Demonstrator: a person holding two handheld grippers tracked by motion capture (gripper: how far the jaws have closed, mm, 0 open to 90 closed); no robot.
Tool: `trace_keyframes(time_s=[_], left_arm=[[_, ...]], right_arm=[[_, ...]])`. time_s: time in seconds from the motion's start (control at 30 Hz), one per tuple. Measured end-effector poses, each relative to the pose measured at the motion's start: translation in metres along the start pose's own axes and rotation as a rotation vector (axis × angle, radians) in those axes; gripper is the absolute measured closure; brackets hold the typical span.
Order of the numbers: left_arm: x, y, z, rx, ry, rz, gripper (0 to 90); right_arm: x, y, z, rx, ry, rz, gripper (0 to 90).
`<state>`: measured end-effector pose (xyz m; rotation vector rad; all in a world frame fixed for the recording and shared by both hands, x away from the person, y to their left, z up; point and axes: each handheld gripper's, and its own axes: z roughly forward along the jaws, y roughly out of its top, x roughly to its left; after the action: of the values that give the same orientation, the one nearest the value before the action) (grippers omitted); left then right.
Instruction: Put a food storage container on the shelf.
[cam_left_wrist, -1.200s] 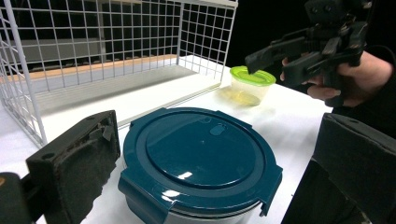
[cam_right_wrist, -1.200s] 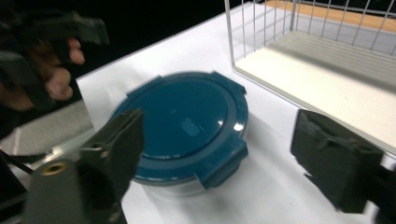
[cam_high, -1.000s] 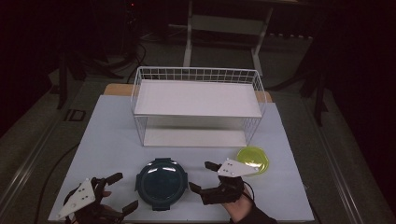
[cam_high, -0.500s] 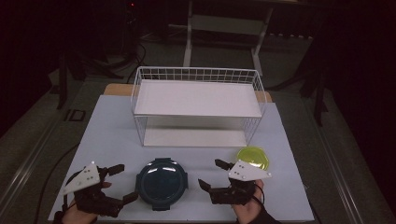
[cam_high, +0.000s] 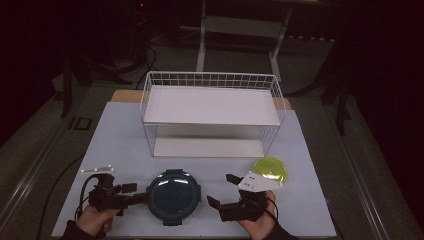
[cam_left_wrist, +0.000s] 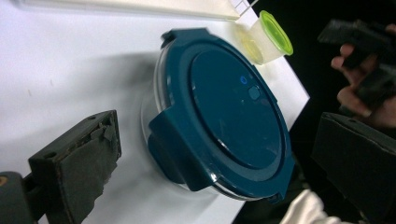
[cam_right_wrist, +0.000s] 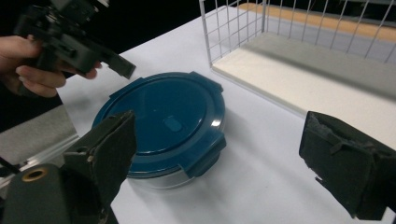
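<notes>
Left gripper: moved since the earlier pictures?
Yes. The left gripper has closed in toward the round container; its open fingers now reach the container's left edge.

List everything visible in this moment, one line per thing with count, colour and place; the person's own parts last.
Round container: 1, clear body with dark blue clip lid, near edge of table, between the two grippers.
Small cup: 1, clear with yellow-green lid, right of the container.
Wire shelf rack: 1, white, two levels, middle of table.
Table: 1, white top.
Left gripper: 1, black, jaws open, at the container's left rim.
Right gripper: 1, black, jaws open, right of the container.
Hands: 2, holding the grippers.
</notes>
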<state>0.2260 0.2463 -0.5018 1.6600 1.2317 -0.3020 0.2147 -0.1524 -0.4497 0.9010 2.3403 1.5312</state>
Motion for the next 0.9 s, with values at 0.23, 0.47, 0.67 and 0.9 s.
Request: trace_keyframes(time_s=[0.23, 0.47, 0.67, 0.9], left_arm=[[0.017, 0.000, 0.006, 0.048, 0.008, -0.128, 14.7], [0.030, -0.003, 0.014, 0.083, -0.095, -0.225, 28.9], [0.036, -0.004, 0.020, 0.109, -0.110, -0.263, 44.1], [0.035, -0.004, 0.021, 0.117, -0.137, -0.254, 51.9]], right_arm=[[-0.001, -0.007, 0.009, 0.044, 0.049, 0.032, 15.0], [-0.002, -0.009, 0.012, 0.063, 0.088, 0.066, 22.1], [-0.002, -0.009, 0.013, 0.069, 0.089, 0.067, 23.4], [-0.002, -0.009, 0.012, 0.071, 0.079, 0.070, 23.6]])
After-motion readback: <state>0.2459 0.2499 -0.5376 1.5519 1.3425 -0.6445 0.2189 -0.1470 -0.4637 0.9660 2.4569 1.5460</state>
